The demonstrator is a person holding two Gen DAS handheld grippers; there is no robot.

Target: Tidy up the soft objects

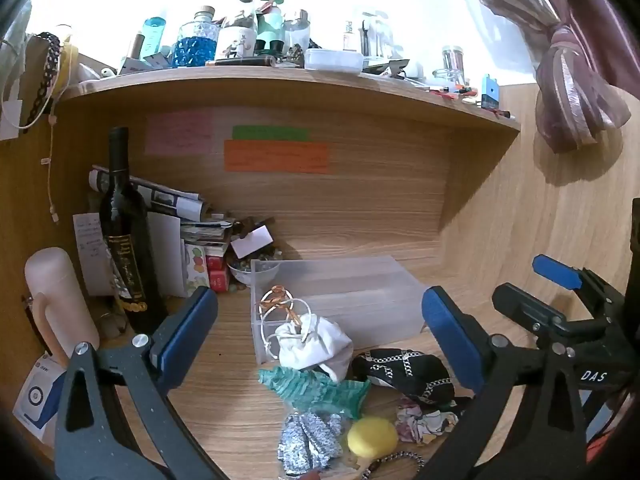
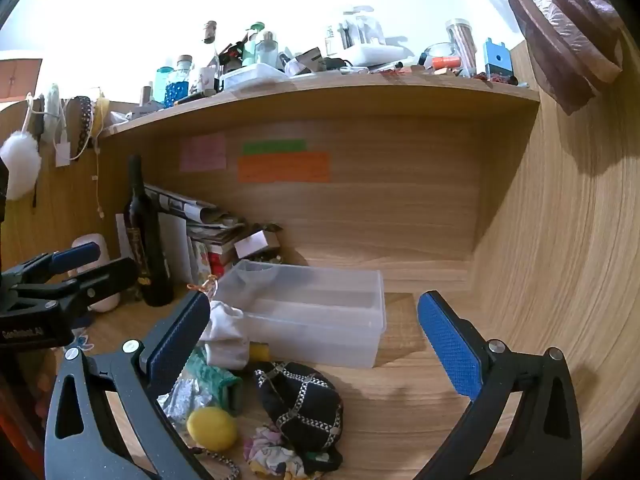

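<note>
A clear plastic box (image 1: 340, 288) (image 2: 320, 304) stands on the wooden desk. In front of it lies a pile of soft things: a white cloth pouch (image 1: 312, 342) (image 2: 224, 334), a teal scrunchie (image 1: 316, 390) (image 2: 212, 376), a black chain-pattern fabric (image 1: 408, 370) (image 2: 304, 404), a silver scrunchie (image 1: 310, 440), a yellow sponge ball (image 1: 372, 438) (image 2: 212, 428) and a floral scrunchie (image 1: 424, 422) (image 2: 272, 454). My left gripper (image 1: 320, 332) is open above the pile. My right gripper (image 2: 316, 344) is open and empty, to the right of the left one.
A dark wine bottle (image 1: 124, 240) (image 2: 146, 240), a pale pink bottle (image 1: 56, 300), papers and small boxes crowd the back left. A cluttered shelf (image 1: 280, 76) overhangs the desk. A side wall (image 2: 560, 240) closes the right.
</note>
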